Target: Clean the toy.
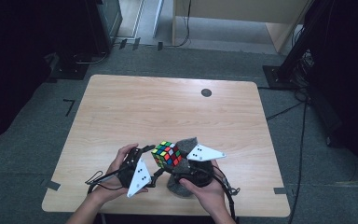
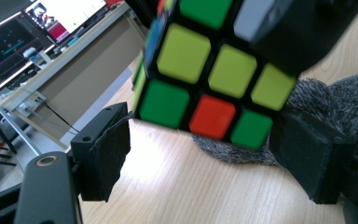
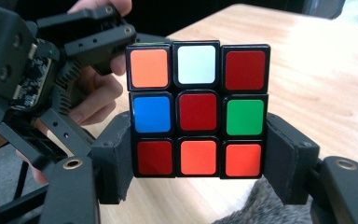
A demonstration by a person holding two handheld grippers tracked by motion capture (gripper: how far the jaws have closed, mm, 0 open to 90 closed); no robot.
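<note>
Desk (image 1: 121, 107) carries a grey cloth (image 1: 186, 145) at its near edge, padding under the work. My right gripper (image 3: 198, 161) clamps the cube (image 3: 198, 111) by its bottom layer, above the cloth, leaving the upper layers free to turn. My left gripper (image 2: 205, 149) stands part-open just beside it, pads off, likely re-gripping.

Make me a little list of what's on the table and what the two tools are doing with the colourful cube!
Toy: Rubik's cube, scrambled, held up above the table
Right tool: shut on the cube's bottom layer, a pad on each side
Left tool: open, pads apart just below the cube, not pressing it
Under the cube: grey fuzzy cloth
Table: light wood, with a small dark round spot near the far edge
Face in the right gripper view: red centre
</note>
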